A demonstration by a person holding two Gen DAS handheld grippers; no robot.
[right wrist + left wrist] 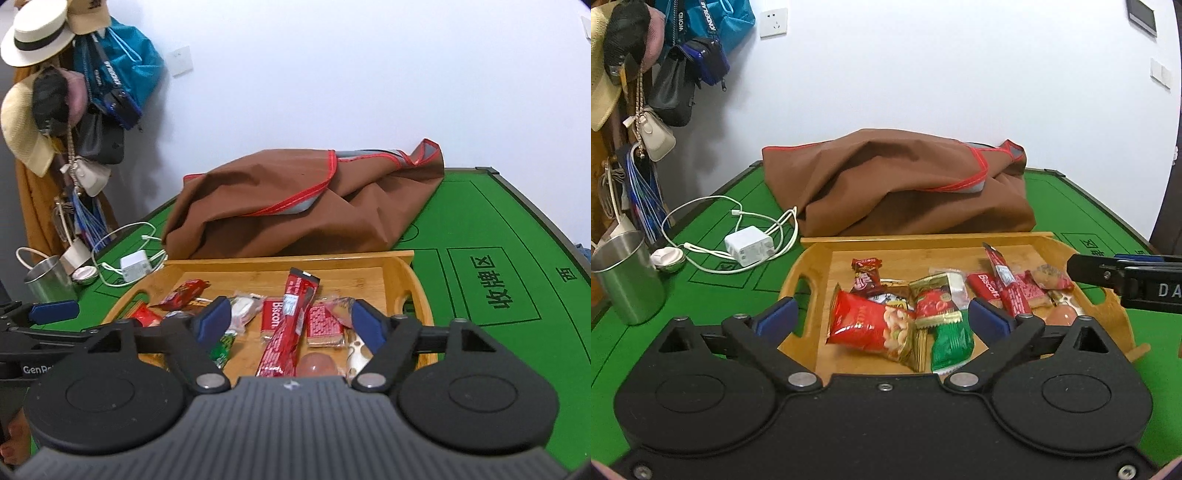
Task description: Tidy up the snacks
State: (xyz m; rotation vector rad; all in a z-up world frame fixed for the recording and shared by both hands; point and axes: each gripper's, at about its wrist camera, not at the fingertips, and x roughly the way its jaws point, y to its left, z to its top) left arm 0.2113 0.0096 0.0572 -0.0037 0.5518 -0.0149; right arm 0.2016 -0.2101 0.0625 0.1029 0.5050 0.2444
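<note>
A bamboo tray sits on the green table and holds several snack packets. In the left wrist view a red nut bag, a green packet and a red-gold sachet lie at the tray's near left. My left gripper hangs open above them, touching none. In the right wrist view a long red stick pack, a Biscoff packet, a red-patterned biscuit pack and a pink round sweet lie below my right gripper, which is open and holds nothing.
A brown cloth bag lies behind the tray. A steel cup, a small round tin and a white charger with cable sit at the left. Hats and bags hang by the wall. Green felt lies right of the tray.
</note>
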